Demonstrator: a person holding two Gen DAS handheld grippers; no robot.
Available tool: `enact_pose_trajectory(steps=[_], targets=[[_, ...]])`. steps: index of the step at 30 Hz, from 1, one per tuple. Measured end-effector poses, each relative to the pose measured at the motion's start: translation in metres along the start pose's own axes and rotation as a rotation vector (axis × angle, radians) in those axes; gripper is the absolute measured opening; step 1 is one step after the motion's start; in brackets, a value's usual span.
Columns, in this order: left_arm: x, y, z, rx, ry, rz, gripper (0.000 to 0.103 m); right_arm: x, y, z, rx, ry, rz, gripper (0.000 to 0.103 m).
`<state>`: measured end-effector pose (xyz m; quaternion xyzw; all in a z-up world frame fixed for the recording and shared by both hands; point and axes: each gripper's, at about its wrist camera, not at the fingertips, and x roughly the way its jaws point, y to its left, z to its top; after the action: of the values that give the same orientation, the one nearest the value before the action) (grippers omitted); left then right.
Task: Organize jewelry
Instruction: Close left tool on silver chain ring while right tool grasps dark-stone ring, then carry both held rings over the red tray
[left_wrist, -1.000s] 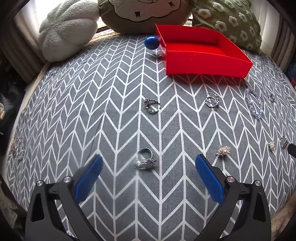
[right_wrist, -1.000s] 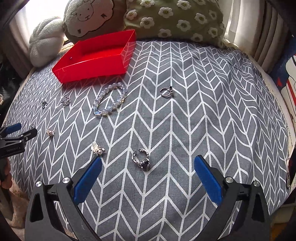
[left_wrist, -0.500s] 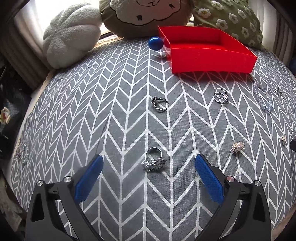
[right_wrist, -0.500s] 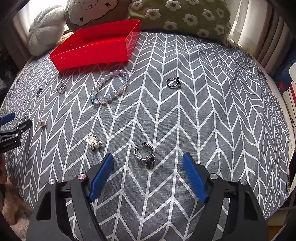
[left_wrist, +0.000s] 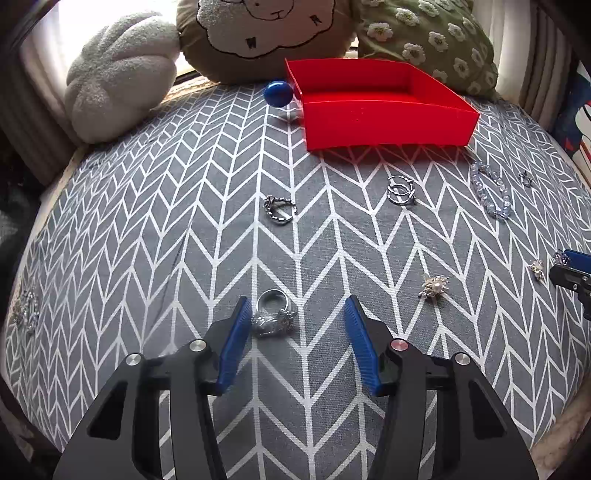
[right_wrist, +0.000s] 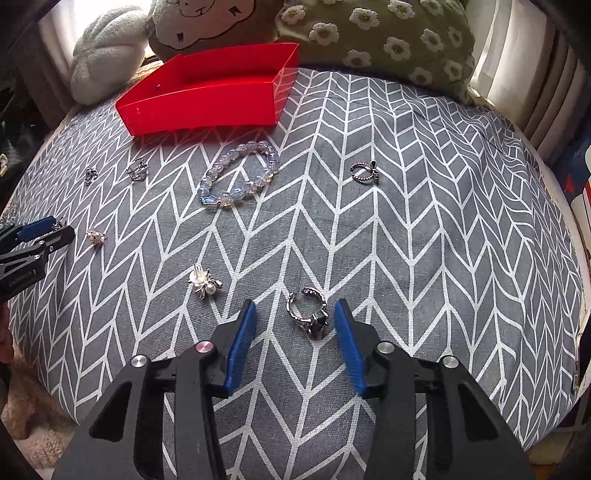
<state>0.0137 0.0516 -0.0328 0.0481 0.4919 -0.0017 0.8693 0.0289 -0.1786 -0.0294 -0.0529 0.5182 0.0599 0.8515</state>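
Observation:
In the left wrist view my left gripper (left_wrist: 297, 310) straddles a chunky silver ring (left_wrist: 273, 314) on the grey chevron cloth. Its jaws are closing; the ring lies against the left pad, with a gap to the right pad. In the right wrist view my right gripper (right_wrist: 295, 310) straddles an open silver ring with a dark stone (right_wrist: 308, 314). Its jaws are closing too; that ring sits close to the right pad, unpinched. The red tray (left_wrist: 388, 110) (right_wrist: 207, 107) stands at the back of the cloth.
Loose on the cloth lie a bead bracelet (right_wrist: 240, 177), a pearl brooch (right_wrist: 203, 282), a twisted ring (left_wrist: 279, 210), a double ring (left_wrist: 400, 190) and a dark ring (right_wrist: 365, 172). A blue ball (left_wrist: 277, 93) rests by the tray. Cushions (left_wrist: 122, 77) line the back edge.
Both grippers' jaws have drawn in from wide open to a narrow gap around their rings. Both rings lie where they were.

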Motion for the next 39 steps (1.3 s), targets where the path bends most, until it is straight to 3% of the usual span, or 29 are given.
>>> enact_pose_trajectory(steps=[4, 6, 14, 21, 28, 34, 36, 39], targets=[[-0.001, 0.000, 0.000, -0.008, 0.006, -0.047, 0.023, -0.001, -0.002, 0.000, 0.008, -0.012, -0.010, 0.027], [-0.001, -0.001, -0.001, -0.004, 0.006, -0.043, 0.023, -0.001, -0.003, 0.000, 0.007, -0.017, -0.005, 0.021], [-0.004, 0.000, 0.000, -0.004, 0.006, -0.042, 0.021, -0.008, 0.000, -0.002, 0.000, -0.041, 0.015, 0.021], [-0.017, 0.004, 0.001, -0.017, -0.044, -0.035, 0.021, -0.015, 0.002, -0.001, -0.006, -0.059, 0.032, 0.021], [-0.029, -0.005, 0.008, 0.001, -0.053, -0.094, 0.021, -0.028, 0.008, 0.008, -0.027, -0.080, 0.057, 0.021], [-0.053, -0.017, 0.049, 0.071, -0.106, -0.104, 0.021, -0.062, 0.023, 0.061, -0.110, -0.110, 0.128, 0.021], [-0.058, -0.016, 0.076, 0.079, -0.134, -0.085, 0.021, -0.071, 0.028, 0.091, -0.127, -0.132, 0.115, 0.021], [-0.052, -0.012, 0.120, 0.061, -0.136, -0.090, 0.021, -0.068, 0.029, 0.141, -0.101, -0.103, 0.166, 0.021]])
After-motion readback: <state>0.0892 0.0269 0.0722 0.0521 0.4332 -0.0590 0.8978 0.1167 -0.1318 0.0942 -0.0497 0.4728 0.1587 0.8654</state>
